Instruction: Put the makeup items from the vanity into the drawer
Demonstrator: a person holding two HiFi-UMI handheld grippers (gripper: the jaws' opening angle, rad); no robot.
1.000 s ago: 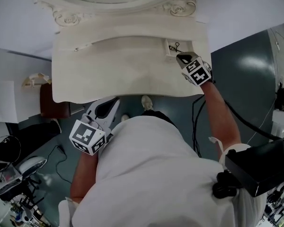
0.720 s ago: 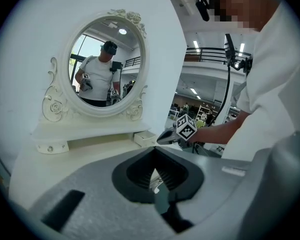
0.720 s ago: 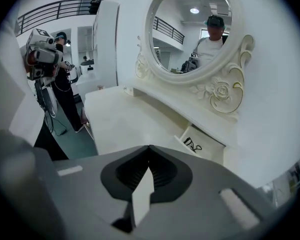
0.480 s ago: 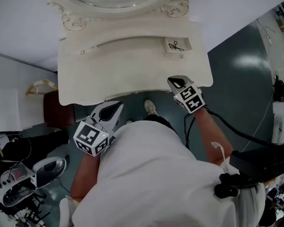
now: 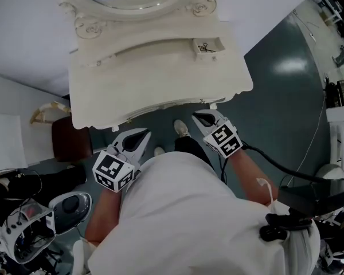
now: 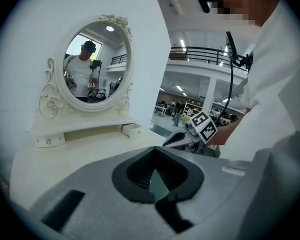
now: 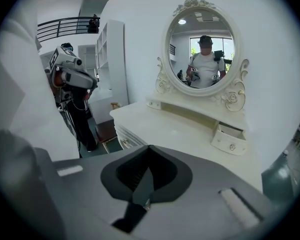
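Note:
The white vanity (image 5: pixel 155 79) shows a bare top with no loose makeup items on it. Its small right drawer (image 5: pixel 205 46) stands open with a thin black item inside; the same drawer (image 7: pixel 230 138) appears in the right gripper view. My right gripper (image 5: pixel 199 118) hovers off the vanity's front edge, shut and empty. The left gripper (image 5: pixel 139 135) stays low by my body, below the front edge, also shut with nothing in it. Each gripper view looks over closed jaws toward the oval mirror (image 6: pixel 92 66).
A brown stool (image 5: pixel 69 137) stands under the vanity's left end. A black cable (image 5: pixel 286 173) trails over the green floor at the right. Equipment (image 5: pixel 28 228) crowds the lower left. My shoe (image 5: pixel 178 127) rests near the vanity's front.
The right gripper has pulled back from the open small drawer, across the vanity top, to beyond the front edge near my body. The left gripper has barely moved.

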